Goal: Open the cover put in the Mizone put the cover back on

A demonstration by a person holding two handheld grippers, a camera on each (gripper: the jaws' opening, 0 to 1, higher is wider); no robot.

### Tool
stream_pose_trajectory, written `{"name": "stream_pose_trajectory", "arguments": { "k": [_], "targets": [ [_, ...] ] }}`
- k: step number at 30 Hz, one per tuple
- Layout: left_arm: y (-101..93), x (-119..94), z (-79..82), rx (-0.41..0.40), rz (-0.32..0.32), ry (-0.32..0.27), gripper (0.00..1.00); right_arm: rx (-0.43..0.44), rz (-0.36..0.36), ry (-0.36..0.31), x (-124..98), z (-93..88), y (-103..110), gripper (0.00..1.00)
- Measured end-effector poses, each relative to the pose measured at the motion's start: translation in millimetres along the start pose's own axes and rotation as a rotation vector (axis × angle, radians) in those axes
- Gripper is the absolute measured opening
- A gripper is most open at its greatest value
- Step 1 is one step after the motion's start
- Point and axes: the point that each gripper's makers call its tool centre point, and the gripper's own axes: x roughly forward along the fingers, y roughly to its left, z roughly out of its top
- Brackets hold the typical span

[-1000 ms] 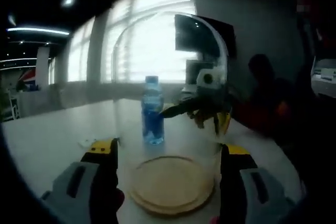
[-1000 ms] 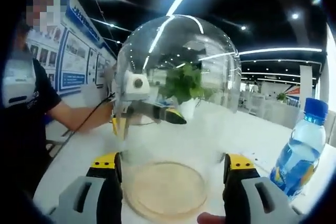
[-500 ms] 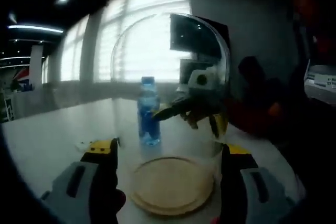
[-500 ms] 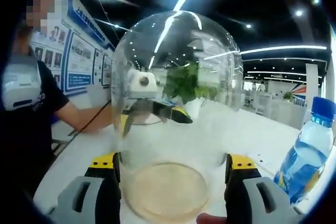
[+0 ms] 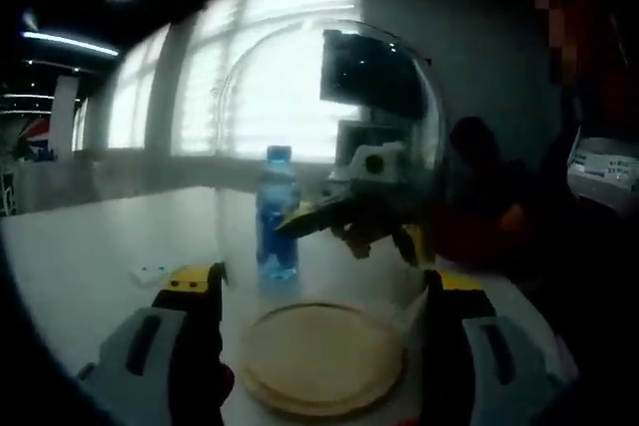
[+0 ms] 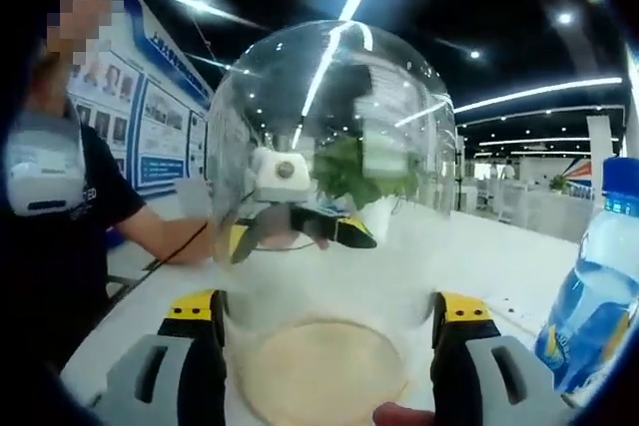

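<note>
White table (image 5: pixel 90 246), bright windows behind: both grippers' fingers (image 5: pixel 190 346) (image 6: pixel 454 346) stay clamped on the glass cover (image 6: pixel 334 147), now lifting slightly off the wooden base (image 5: pixel 324 356); Mizone (image 5: pixel 277 212) waits beyond.

We've got both grippers up low in frame, left gripper (image 5: pixel 319 346) and right gripper (image 6: pixel 329 361), fingers spread wide with yellow tips. A bare forearm (image 6: pixel 165 236) reaches in from the left of the right gripper view.
</note>
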Motion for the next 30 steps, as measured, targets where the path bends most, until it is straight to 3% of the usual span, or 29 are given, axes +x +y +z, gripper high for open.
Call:
{"name": "stream_pose_trajectory", "arguments": {
  "k": [12,30],
  "targets": [
    [-1.4,0,-1.1,-0.005,-0.009,-0.016,0.72,0.034,0.037,-0.078,8,1.1,0,0.84],
    [-2.6,2,-2.8,0.003,-0.011,-0.018,0.71,0.032,0.055,-0.114,11,3.9,2,0.86]
  ]
}}
